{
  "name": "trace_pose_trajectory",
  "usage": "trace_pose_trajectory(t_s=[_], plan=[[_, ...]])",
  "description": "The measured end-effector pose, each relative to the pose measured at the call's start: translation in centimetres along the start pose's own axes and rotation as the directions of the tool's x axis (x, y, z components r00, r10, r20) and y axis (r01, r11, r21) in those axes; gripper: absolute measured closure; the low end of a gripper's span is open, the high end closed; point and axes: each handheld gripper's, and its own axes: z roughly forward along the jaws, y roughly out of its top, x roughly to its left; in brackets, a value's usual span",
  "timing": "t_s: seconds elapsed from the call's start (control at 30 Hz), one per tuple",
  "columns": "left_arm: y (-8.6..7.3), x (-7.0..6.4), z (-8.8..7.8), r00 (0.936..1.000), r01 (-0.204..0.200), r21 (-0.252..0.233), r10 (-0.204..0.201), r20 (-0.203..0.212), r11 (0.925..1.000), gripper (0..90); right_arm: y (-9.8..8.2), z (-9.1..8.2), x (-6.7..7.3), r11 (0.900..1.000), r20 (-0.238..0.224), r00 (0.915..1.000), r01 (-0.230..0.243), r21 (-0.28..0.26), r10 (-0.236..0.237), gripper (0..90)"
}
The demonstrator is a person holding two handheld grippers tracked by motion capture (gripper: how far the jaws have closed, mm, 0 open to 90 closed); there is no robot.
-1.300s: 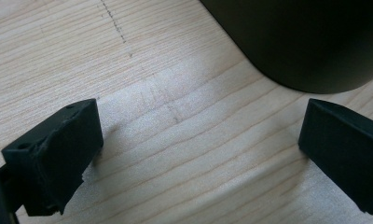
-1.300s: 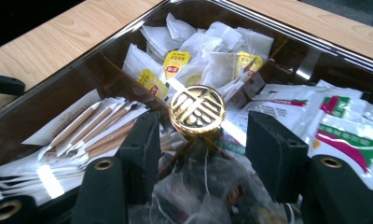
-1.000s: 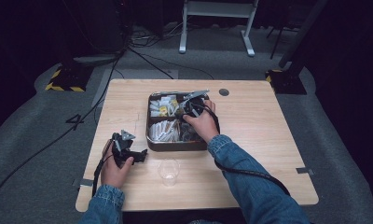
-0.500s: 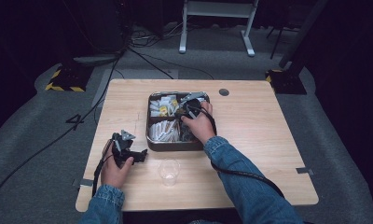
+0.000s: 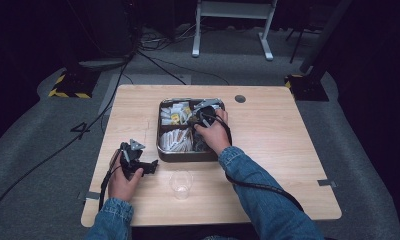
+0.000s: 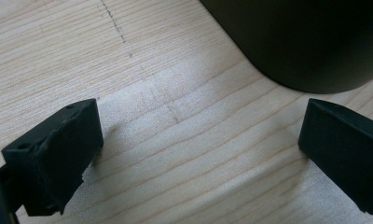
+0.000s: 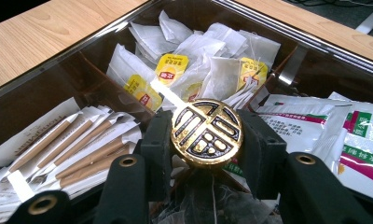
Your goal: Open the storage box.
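Note:
A metal tray [image 5: 163,152] with compartments sits mid-table. At its centre divider stands a round gold knob [image 7: 206,132] with a dark pattern. My right gripper [image 7: 206,140] reaches into the tray [image 7: 44,98]; its jaws have just been closing and now press on the knob from both sides. In the high view the right gripper [image 5: 198,116] is over the tray's middle. My left gripper [image 5: 150,167] rests on the table left of the tray, open with bare wood between its jaws [image 6: 198,140]. The tray's dark wall [image 6: 306,42] lies just ahead of it.
The tray holds yellow-tagged tea bags [image 7: 189,70], paper-wrapped sticks [image 7: 77,144] and white-and-green sachets [image 7: 348,140]. A clear plastic cup [image 5: 181,184] stands on the table in front of the tray. Cables trail from both grippers off the near edge.

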Motion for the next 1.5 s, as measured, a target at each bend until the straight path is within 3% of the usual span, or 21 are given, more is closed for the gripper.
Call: trace_pose_trajectory(t_s=[0.4,0.93,1.5], plan=[[0.0,0.0,0.0,1.0,-0.003,0.002,0.003,0.0,1.0,0.1,0.2,-0.7,-0.2,1.0,-0.015,0.9999,0.001,-0.026,-0.001,58.6],[0.0,0.0,0.0,1.0,-0.002,0.0,0.002,0.0,1.0,0.1,1.9,-5.4,-0.8,0.994,-0.028,0.9995,0.009,-0.113,-0.012,58.5],[0.0,0.0,0.0,1.0,-0.001,0.001,0.001,0.0,1.0,0.1,1.3,-9.4,-1.5,0.99,-0.035,0.9992,0.016,-0.139,-0.021,58.5]])
